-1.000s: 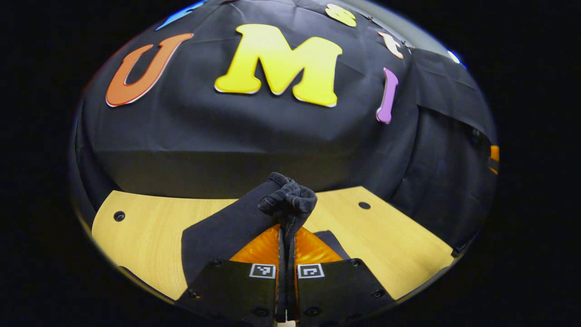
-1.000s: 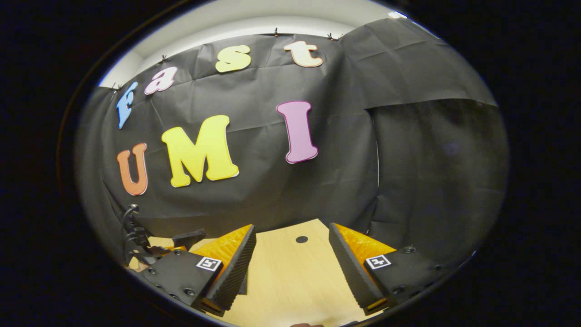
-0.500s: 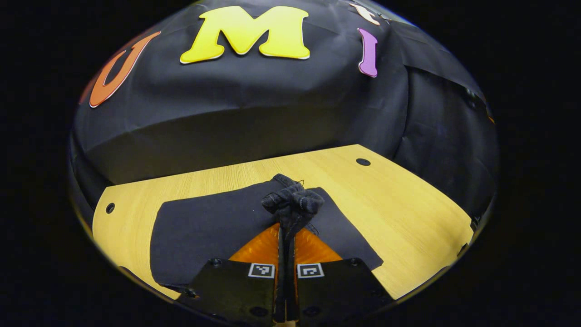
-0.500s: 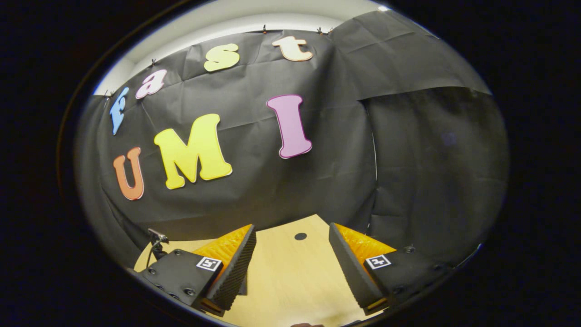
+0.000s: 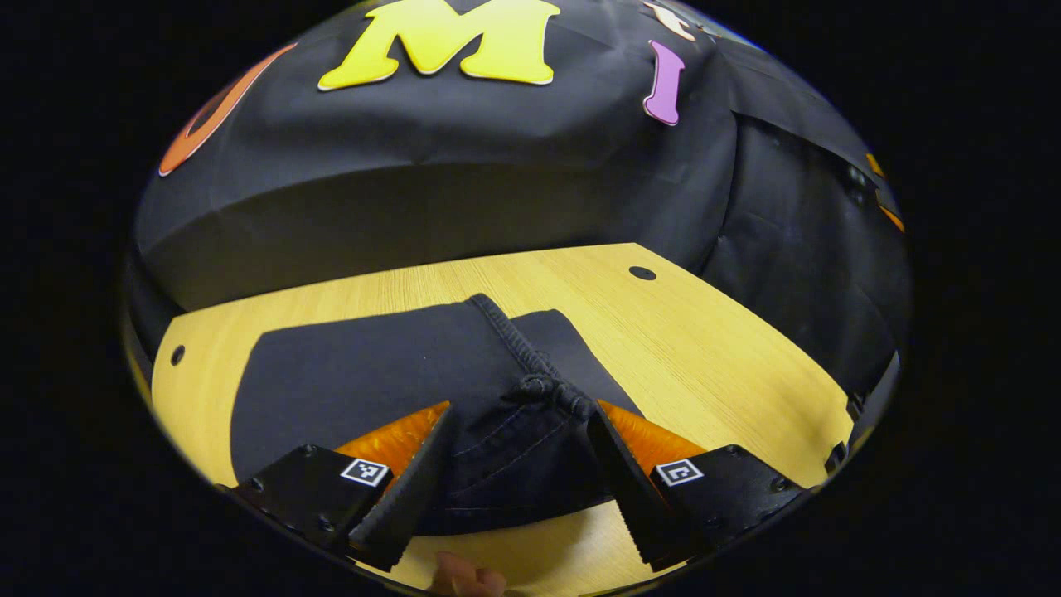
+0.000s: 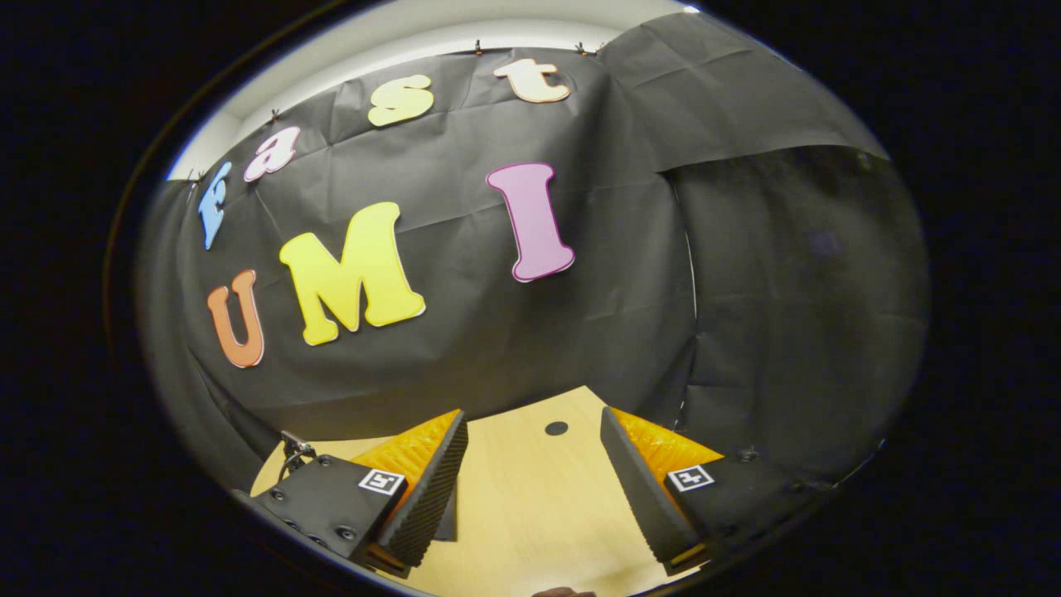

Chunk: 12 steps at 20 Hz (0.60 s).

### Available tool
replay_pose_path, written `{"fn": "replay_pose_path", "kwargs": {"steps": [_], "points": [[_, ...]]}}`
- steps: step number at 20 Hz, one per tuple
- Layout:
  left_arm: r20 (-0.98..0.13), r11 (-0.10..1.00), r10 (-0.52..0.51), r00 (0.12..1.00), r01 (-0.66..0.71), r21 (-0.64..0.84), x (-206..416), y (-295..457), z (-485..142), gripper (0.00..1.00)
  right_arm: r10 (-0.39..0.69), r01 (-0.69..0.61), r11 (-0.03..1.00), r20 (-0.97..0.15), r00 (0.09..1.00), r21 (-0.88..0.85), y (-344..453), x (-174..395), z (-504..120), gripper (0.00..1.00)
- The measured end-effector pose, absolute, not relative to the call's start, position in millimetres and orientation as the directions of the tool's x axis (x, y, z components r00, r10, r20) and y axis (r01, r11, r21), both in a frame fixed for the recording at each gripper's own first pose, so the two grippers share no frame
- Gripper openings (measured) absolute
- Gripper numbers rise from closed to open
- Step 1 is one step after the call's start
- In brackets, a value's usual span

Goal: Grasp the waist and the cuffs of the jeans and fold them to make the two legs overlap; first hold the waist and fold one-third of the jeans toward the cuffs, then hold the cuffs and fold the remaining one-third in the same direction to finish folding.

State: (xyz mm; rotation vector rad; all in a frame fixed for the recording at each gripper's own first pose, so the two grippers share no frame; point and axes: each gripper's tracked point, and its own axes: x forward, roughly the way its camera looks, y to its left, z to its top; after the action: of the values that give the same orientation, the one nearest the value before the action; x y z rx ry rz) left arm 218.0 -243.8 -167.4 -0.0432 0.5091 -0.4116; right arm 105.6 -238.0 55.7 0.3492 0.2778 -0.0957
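Note:
In the left gripper view the black jeans [image 5: 373, 373] lie folded flat on the wooden table [image 5: 713, 365], with a stitched hem edge [image 5: 530, 365] running toward my fingers. My left gripper [image 5: 518, 414] stands open just above that edge, its fingers on either side of a bunched fold and apart from it. In the right gripper view my right gripper [image 6: 535, 431] is open over bare table [image 6: 530, 506], holding nothing. A small dark corner of cloth [image 6: 448, 522] peeks beside its left finger.
The black booth wall [image 5: 464, 199] rises close behind the table. Round holes sit in the tabletop near its corners [image 5: 641, 273] [image 5: 177, 355] [image 6: 556, 428]. A fingertip of the person's hand [image 5: 464, 578] shows at the bottom of the left gripper view.
My left gripper came down with the bunched hem, then opened and let it go; the cloth now lies on the folded jeans. The right gripper stayed open and barely shifted.

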Motion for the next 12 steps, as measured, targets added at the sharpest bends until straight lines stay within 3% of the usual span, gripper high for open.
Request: {"fn": "replay_pose_path", "kwargs": {"steps": [7, 11, 12], "points": [[-0.284, 0.900, -0.433, 0.856, 0.392, -0.192, 199, -238, -71, 1.00, -0.023, 0.107, 0.945, -0.262, 0.965, 0.311, -213, 113, 68, 0.99], [-0.153, 0.929, -0.354, 0.923, 0.328, -0.172, 184, -179, -7, 1.00, 0.000, 0.072, 0.947, -0.225, 0.974, 0.312, -190, 117, 82, 0.99], [-0.128, 0.938, -0.326, 0.937, 0.303, -0.170, 178, -162, 7, 1.00, 0.010, 0.060, 0.948, -0.219, 0.976, 0.312, -182, 118, 83, 0.94]]}}
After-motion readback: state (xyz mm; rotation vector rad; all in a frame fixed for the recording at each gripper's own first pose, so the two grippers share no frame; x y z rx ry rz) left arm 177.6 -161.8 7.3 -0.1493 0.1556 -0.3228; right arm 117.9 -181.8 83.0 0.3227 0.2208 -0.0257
